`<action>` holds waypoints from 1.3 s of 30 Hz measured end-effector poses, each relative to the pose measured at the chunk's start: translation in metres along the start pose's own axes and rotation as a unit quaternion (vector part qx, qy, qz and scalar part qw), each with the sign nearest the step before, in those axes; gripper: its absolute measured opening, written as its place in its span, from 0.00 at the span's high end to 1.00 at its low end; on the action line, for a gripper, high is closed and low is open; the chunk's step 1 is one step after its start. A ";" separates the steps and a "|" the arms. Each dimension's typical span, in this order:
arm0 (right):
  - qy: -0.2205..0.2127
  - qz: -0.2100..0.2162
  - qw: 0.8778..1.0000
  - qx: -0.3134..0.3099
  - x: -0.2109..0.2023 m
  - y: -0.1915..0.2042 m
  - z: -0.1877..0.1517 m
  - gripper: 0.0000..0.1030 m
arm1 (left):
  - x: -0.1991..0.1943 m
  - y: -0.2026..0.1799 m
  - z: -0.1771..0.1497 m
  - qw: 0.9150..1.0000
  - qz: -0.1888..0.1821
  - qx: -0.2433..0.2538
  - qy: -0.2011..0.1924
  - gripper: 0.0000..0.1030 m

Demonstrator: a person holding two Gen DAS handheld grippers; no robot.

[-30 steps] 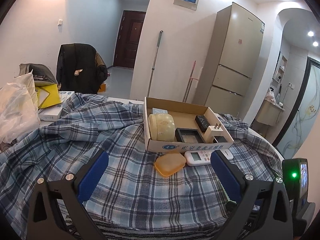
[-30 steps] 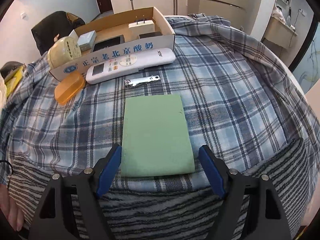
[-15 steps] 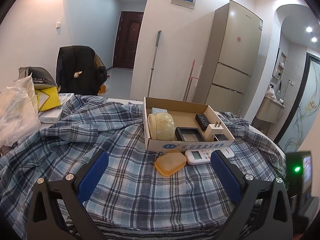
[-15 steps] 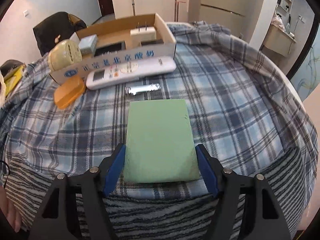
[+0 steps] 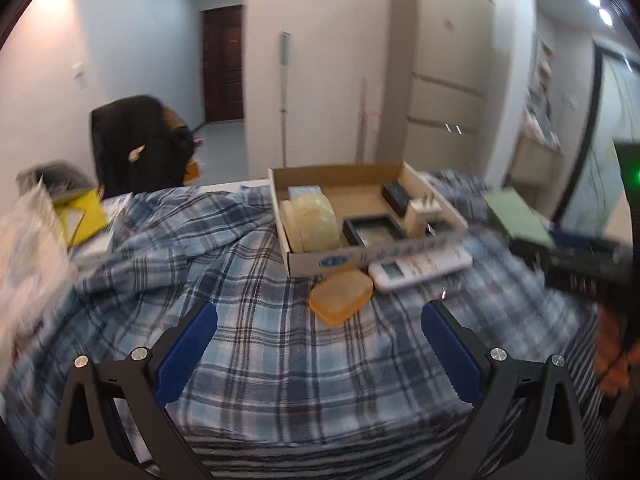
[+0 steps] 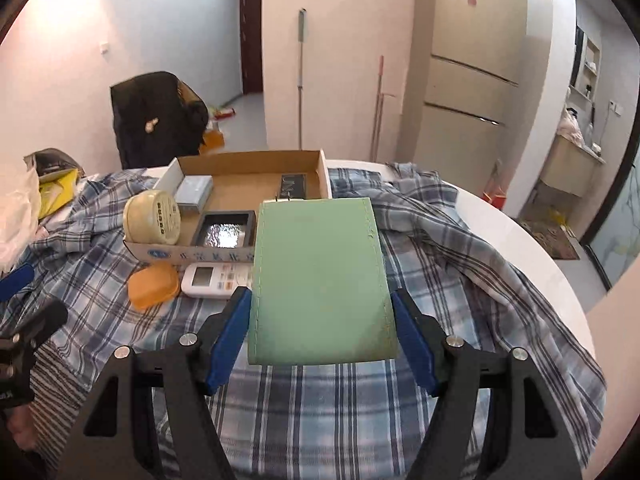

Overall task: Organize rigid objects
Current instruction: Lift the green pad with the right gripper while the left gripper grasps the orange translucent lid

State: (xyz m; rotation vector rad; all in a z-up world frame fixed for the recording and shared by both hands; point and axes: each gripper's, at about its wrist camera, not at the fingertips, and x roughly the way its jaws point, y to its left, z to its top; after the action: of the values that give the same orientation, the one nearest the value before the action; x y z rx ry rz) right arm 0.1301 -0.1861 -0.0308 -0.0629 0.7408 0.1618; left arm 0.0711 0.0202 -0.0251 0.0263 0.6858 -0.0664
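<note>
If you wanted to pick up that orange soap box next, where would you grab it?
Judging by its pose, the orange box lies flat and low on the cloth, so come from above and pinch its two long sides. The open left hand-held gripper looks wide enough.

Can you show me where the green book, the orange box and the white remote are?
green book (image 6: 320, 280), right wrist view, middle of its cover
orange box (image 5: 341, 296), left wrist view, its lid
white remote (image 5: 420, 268), left wrist view, its face
</note>
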 end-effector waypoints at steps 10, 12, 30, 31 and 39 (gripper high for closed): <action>0.001 0.036 0.999 0.036 0.017 -0.016 -0.018 0.33 | 0.054 -0.016 0.016 0.991 -0.076 0.103 0.044 0.17; -0.012 0.034 0.999 0.038 0.013 -0.021 -0.018 0.33 | 0.068 -0.013 0.022 0.989 -0.100 0.093 0.058 0.27; -0.020 0.031 0.999 0.032 0.012 -0.024 -0.019 0.33 | 0.134 -0.008 0.020 0.979 -0.102 0.096 0.148 0.54; -0.019 0.031 0.999 0.034 0.013 -0.025 -0.019 0.33 | 0.132 -0.008 0.020 0.979 -0.101 0.095 0.148 0.55; -0.016 0.031 0.999 0.033 0.014 -0.025 -0.020 0.33 | 0.125 -0.011 0.012 0.979 -0.087 0.100 0.153 0.55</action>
State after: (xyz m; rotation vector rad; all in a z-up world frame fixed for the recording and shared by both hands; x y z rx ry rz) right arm 0.1308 -0.2109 -0.0550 0.0263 0.7160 0.1975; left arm 0.1744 0.0018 -0.0947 0.1740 0.9874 -0.3039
